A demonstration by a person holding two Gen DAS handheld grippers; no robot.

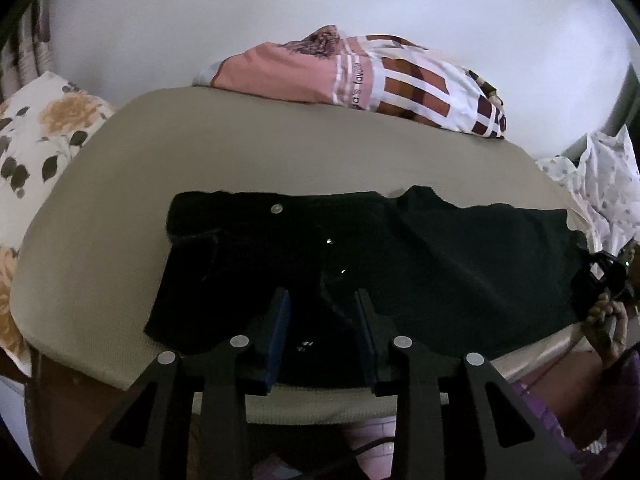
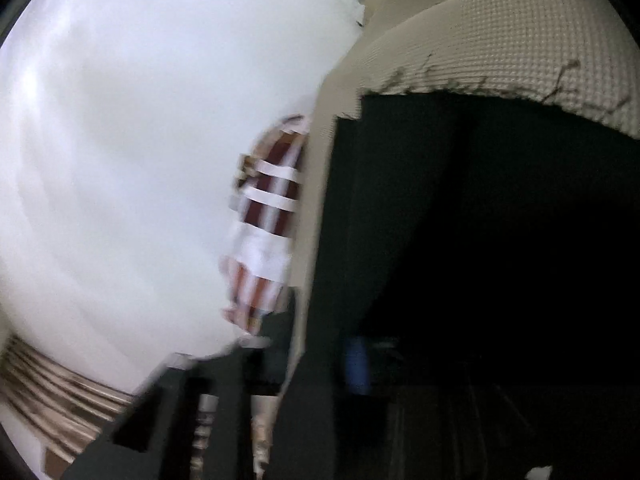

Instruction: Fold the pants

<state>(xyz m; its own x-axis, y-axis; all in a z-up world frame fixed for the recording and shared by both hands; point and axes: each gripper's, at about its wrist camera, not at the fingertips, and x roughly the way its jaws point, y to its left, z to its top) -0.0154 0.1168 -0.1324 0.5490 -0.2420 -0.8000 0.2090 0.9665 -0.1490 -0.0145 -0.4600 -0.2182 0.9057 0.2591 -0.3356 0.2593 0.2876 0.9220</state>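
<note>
Black pants (image 1: 360, 264) lie spread across the beige padded table (image 1: 120, 184), waist at the left with a metal button (image 1: 276, 209). My left gripper (image 1: 324, 312) is open, its blue-padded fingers low over the near edge of the pants, empty. My right gripper (image 1: 604, 276) shows in the left wrist view at the right end of the pants, held by a hand; its jaws are not clear there. The right wrist view is tilted and blurred: black cloth (image 2: 480, 240) fills it, over the beige pad (image 2: 500, 40), with a blue pad (image 2: 356, 364) dimly seen against the cloth.
A folded pink, white and maroon cloth (image 1: 360, 76) lies at the table's far edge. A floral pillow (image 1: 36, 140) sits at the left. A white patterned cloth (image 1: 600, 184) lies at the right. A white wall is behind.
</note>
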